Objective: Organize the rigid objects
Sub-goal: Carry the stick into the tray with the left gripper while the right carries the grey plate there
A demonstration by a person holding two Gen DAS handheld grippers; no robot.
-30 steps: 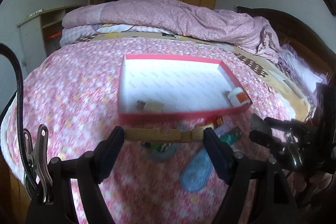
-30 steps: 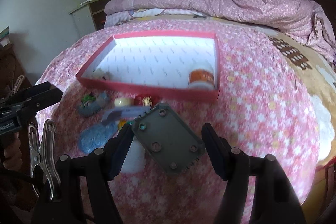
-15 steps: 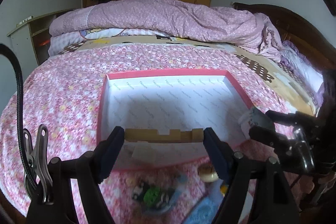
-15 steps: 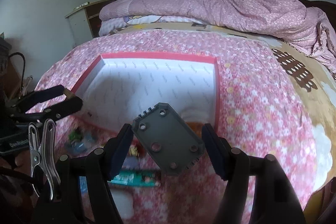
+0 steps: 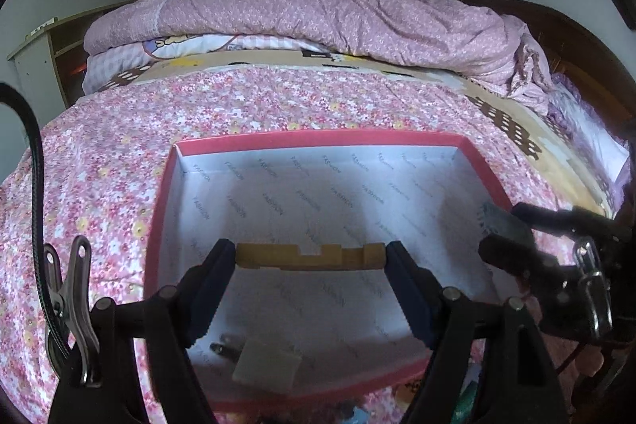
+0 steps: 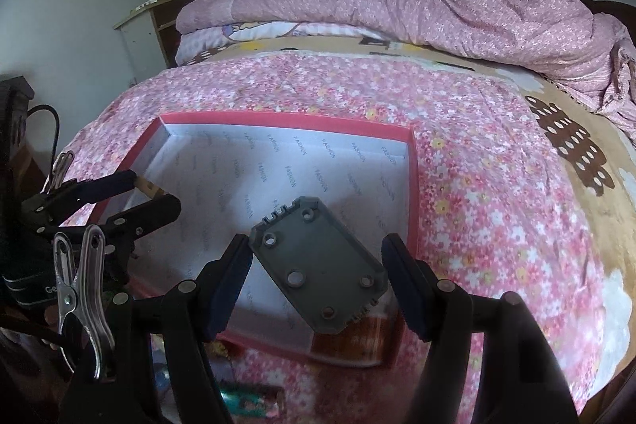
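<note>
- Two grippers, both loaded, both over the red box [image 5: 483,167], which sits on the pink flowery bedspread [image 5: 99,161].
- My left gripper [image 5: 311,257] is clamped on a tan wooden block [image 5: 310,256] w/ notches cut along its top edge. Block spans pad to pad, held level, above the box's white paper lining, nearer the front wall than the back one.
- My right gripper [image 6: 318,261] is clamped on a gray plastic plate [image 6: 320,267] w/ round holes and a comb-like notched end. Plate sits at an angle btwn the fingers, one corner on each pad, above the box's right half, close to its right wall.
- In the left cam the right gripper shows at the box's right wall, w/ the gray plate edge-on in it.
- In the right cam the left gripper [image 6: 153,189] shows at the box's left wall, w/ the tan block end in it.
- Already in the box: a pale cream block-ish piece [image 5: 266,370] at the front left, w/ small metal bits beside it, and a bottle w/ an orange label [image 6: 349,338] in the front right corner, mostly hidden under the gray plate.
- Outside the box's front wall: a few colourful small items, too blurry and covered to name.
- Behind the box: rolled pink quilt [image 6: 417,2] across the bed.
</note>
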